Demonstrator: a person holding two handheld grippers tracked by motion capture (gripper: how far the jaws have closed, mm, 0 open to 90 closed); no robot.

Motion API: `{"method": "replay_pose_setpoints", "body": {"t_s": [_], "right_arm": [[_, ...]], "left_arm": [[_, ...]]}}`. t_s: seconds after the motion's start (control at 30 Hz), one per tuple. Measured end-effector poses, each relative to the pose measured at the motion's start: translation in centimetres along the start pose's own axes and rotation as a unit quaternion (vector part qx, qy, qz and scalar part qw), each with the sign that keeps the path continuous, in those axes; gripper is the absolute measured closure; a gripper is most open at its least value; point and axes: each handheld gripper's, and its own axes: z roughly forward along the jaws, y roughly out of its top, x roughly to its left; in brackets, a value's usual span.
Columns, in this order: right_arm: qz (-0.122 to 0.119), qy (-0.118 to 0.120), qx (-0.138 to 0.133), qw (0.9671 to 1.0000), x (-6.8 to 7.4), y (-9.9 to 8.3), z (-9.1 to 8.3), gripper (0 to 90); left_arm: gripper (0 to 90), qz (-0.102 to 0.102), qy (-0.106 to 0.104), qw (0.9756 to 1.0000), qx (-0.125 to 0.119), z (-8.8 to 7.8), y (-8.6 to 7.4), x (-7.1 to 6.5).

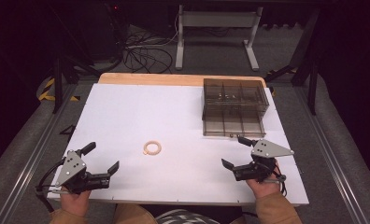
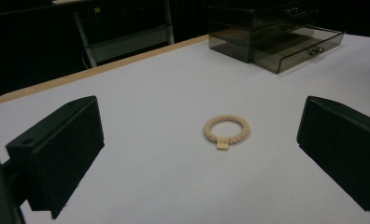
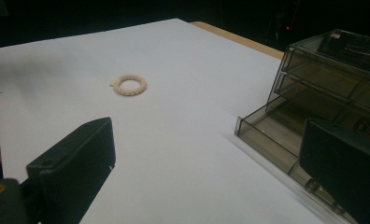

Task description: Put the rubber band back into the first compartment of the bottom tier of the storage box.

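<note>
2 grippers sit near the front edge of the table, both with jaws spread wide and nothing between them. In the high view the left gripper [image 1: 101, 157] rests at the near left corner of the white tabletop [image 1: 141, 112], held by the person's left hand [image 1: 73, 201], its jaws pointing toward the middle of the table. In the left gripper view its 2 black jaws frame a beaded bracelet [image 2: 226, 130], which lies flat on the white surface ahead of them, apart from both jaws, with a small square tag on its near side. The right gripper [image 1: 236, 151] sits at the near right, held by the person's right hand [image 1: 266, 186], jaws equally far apart and empty; its farther jaw lies just beside the front of a smoky clear drawer box [image 1: 233, 100]. The box stands at the far right of the table, and its lower drawer [image 3: 276, 135] is pulled out toward the person. In the high view the bracelet lies between the 2 grippers, a little nearer the left one, well apart from the drawer box. A wooden edge [image 1: 174, 79] runs along the far side of the table.
</note>
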Motion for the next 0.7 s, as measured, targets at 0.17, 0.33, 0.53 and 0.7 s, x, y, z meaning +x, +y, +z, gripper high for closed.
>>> {"method": "replay_pose_setpoints", "body": {"t_s": [0.17,0.33,0.53,0.7], "right_arm": [[0.0,0.006,0.003,1.0,-0.1,0.8,0.6,4.4],[0.0,0.013,0.01,0.9999,-0.2,1.9,1.5,4.4],[0.001,0.02,0.014,0.9997,-0.4,3.1,2.3,4.6],[0.001,0.022,0.018,0.9996,-0.6,3.6,2.7,4.6]], "left_arm": [[1.1,0.0,0.0,1.0,0.001,0.0,0.0,0.0],[1.1,0.001,-0.001,1.0,0.0,0.0,0.0,0.0],[1.2,0.0,-0.002,1.0,0.001,0.2,0.1,0.0],[1.2,-0.001,-0.003,1.0,0.001,0.2,0.1,0.0]]}}
